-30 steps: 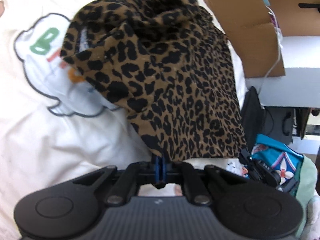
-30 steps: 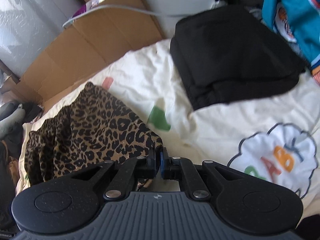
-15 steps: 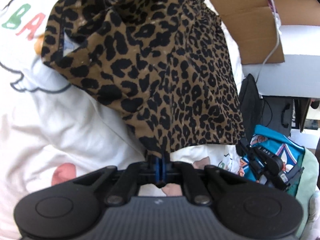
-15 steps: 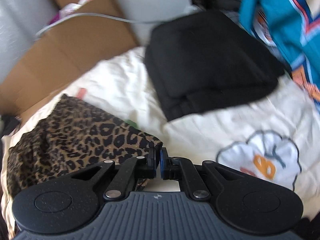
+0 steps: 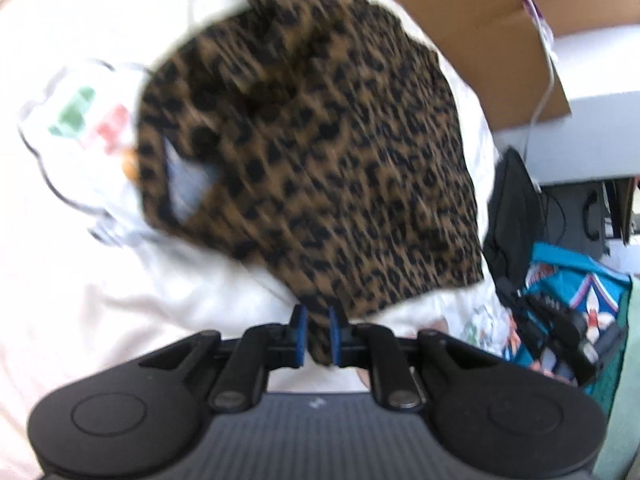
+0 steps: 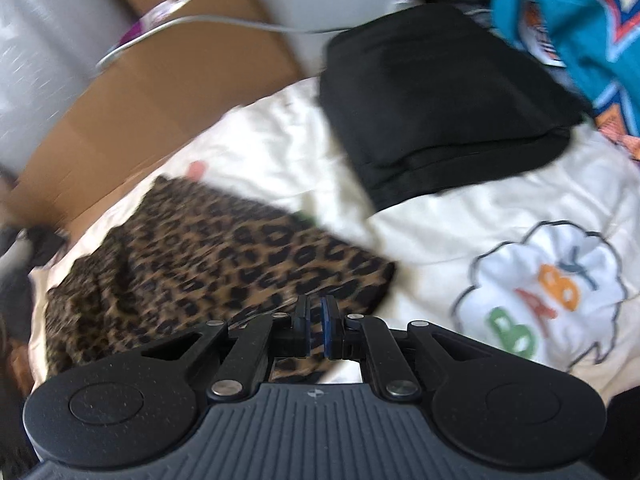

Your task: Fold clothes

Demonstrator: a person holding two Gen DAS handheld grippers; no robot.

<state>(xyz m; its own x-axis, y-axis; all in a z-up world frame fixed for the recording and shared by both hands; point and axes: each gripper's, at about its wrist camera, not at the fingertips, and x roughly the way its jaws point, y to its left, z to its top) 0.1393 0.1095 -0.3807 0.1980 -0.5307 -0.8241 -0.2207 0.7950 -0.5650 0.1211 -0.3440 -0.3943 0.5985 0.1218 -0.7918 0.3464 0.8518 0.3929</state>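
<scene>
While the left gripper [image 5: 317,334] has its pads parted with a corner of the leopard-print garment [image 5: 320,152] hanging loose between them, the right gripper [image 6: 315,322] also stands slightly apart over the same cloth's edge; the garment lies spread on the cream bedsheet [image 6: 280,152]; beside it a cloud patch [image 6: 540,292] reads "BABY" in green, red, orange and grey; beyond sits a folded black garment [image 6: 440,92], a teal jersey [image 6: 560,12] and a cardboard box [image 6: 160,92].
</scene>
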